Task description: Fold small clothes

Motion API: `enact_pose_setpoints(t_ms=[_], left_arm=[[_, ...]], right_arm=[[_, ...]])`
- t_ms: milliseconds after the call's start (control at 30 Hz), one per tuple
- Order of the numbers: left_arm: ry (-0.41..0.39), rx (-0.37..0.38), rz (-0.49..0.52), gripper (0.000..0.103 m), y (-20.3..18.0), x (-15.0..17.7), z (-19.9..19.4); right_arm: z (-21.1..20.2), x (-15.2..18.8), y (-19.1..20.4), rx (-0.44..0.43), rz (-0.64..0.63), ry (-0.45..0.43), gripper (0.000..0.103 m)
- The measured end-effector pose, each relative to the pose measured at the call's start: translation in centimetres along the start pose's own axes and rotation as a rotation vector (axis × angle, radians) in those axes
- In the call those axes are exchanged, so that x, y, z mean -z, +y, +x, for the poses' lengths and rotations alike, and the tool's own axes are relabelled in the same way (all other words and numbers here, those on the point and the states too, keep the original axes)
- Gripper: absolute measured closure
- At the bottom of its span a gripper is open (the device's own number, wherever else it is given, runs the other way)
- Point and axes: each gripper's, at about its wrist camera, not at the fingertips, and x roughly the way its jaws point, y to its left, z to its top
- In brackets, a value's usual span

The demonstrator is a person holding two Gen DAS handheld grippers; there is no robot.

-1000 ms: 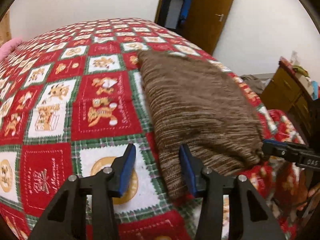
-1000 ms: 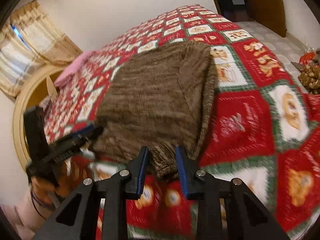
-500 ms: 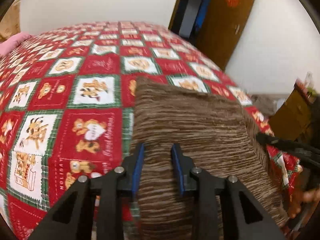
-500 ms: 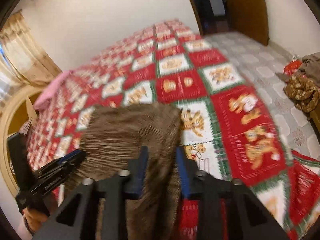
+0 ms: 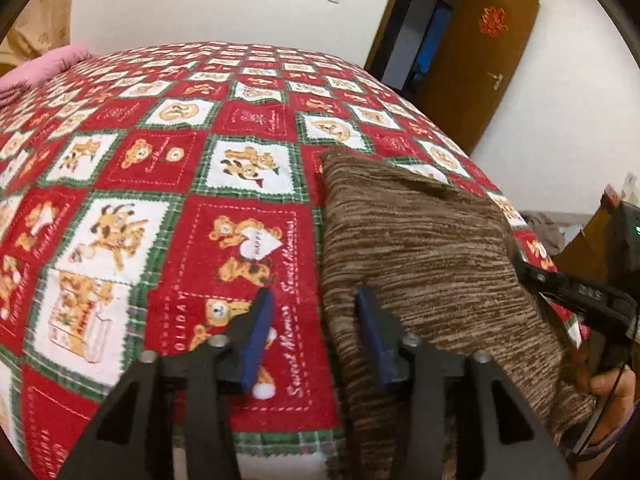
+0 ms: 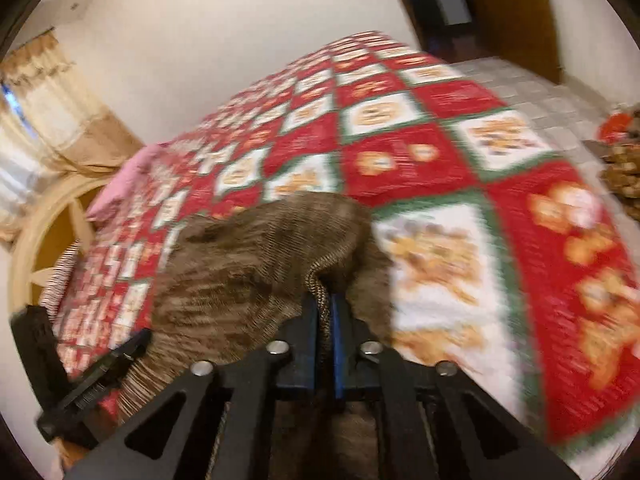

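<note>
On the bed (image 5: pixel 168 200), brown knit garment (image 5: pixel 420 248) lies half-folded near the edge. Right claw (image 6: pixel 326 316) clamped on its hem; left claw (image 5: pixel 316 324) open, straddling the garment's side edge. Fold under way, likely; next, left must pinch its corner. No containers seen.

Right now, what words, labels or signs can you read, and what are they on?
"HAPPY": white heart on the bedspread.
"Sweet Memor...": same red square, right edge, running up.
"...OLIDAY": same square, left edge.
"DAS": side of the right gripper, partly legible.
Red emblem on the door: unreadable.
Right wrist view: blurred, nothing legible.
</note>
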Motion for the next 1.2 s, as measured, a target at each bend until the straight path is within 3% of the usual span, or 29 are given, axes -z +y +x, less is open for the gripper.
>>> enact_pose_setpoints(t_ms=[100,167,200,267,300,400,467,533,600,633,700,733,800,900,1000,1133,1200], left_arm=[[-0.021,0.002,0.097,0.053,-0.5,0.6,-2.4],[-0.037,0.010,0.135,0.045,-0.8,1.3,-4.0],[-0.041,0.041,0.147,0.043,-1.0,2.1,-5.1],[-0.037,0.089,0.162,0.039,-1.4,3.1,-6.3],[-0.029,0.108,0.173,0.036,-1.8,3.8,-6.8],[0.006,0.105,0.245,0.035,-3.4,5.6,-7.0],[0.047,0.091,0.274,0.035,-4.0,7.1,-6.7],[0.083,0.071,0.281,0.035,-4.1,8.0,-6.0],[0.074,0.059,0.252,0.035,-3.6,8.5,-5.4],[0.067,0.075,0.229,0.040,-3.3,8.4,-5.4],[0.070,0.130,0.182,0.083,-2.2,7.9,-5.6],[0.092,0.182,0.156,0.085,-1.8,7.7,-5.7],[0.098,0.193,0.139,0.087,-0.9,7.4,-5.8],[0.083,0.170,0.190,0.088,-1.1,8.1,-6.4],[0.071,0.144,0.236,0.088,-1.3,8.8,-6.9],[0.088,0.133,0.279,0.086,-1.1,8.7,-7.9],[0.073,0.084,0.302,0.079,-0.9,8.3,-8.7]], right_arm=[[-4.2,2.0,0.5,0.114,-0.028,0.002,0.086],[-7.2,3.8,1.3,0.069,-0.026,-0.044,0.085],[-8.5,4.7,1.9,0.037,-0.029,-0.053,0.080],[-10.9,6.8,3.6,-0.005,-0.046,-0.072,0.058],[-11.7,7.8,4.3,-0.021,-0.059,-0.089,0.042],[-13.1,10.2,6.8,-0.029,-0.129,-0.114,0.039],[-12.5,11.1,8.0,0.006,-0.183,-0.085,0.041],[-10.5,12.1,8.7,0.096,-0.215,-0.008,0.075],[-8.2,12.9,7.8,0.132,-0.182,0.059,0.086],[-7.6,13.2,7.4,0.129,-0.156,0.063,0.087],[-7.7,13.2,7.2,0.113,-0.120,0.043,0.092],[-8.2,13.2,7.3,0.072,-0.104,0.046,0.094],[-9.2,13.5,7.3,-0.011,-0.078,0.054,0.094],[-9.4,14.8,5.3,0.092,-0.079,0.077,0.097],[-10.2,15.1,3.2,0.020,0.003,0.067,0.098],[-10.7,14.7,4.8,0.127,-0.086,0.060,0.096],[-12.1,14.3,5.1,0.249,-0.116,0.017,0.095]])
